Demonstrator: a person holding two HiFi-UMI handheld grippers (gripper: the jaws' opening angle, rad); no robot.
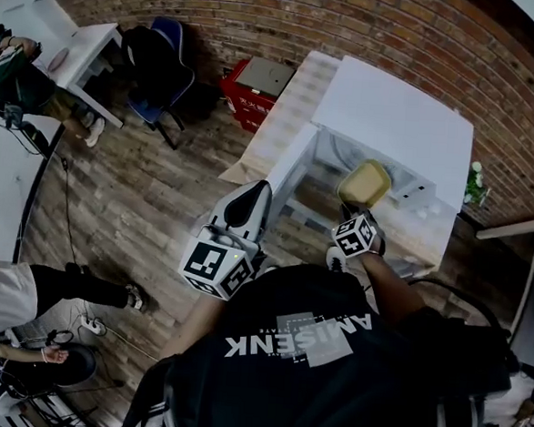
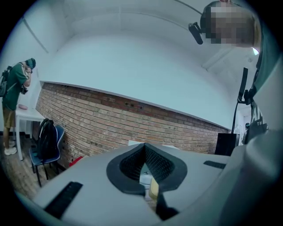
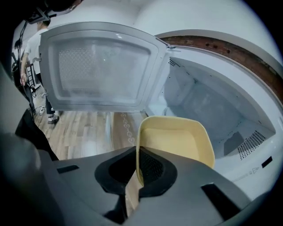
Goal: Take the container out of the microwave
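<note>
Brick walling [image 1: 371, 24] backed the pale worktop [image 1: 287, 118] that carried the white microwave [image 1: 392, 116]. The microwave door [image 3: 101, 66] stood swung wide open. The right gripper [image 3: 137, 152] had its jaws clenched on the near wall of the yellow container [image 3: 177, 141], which it held at the mouth of the open cavity. The left gripper [image 2: 144, 148] had its jaws closed together with nothing between them, near the door's outer edge.
</note>
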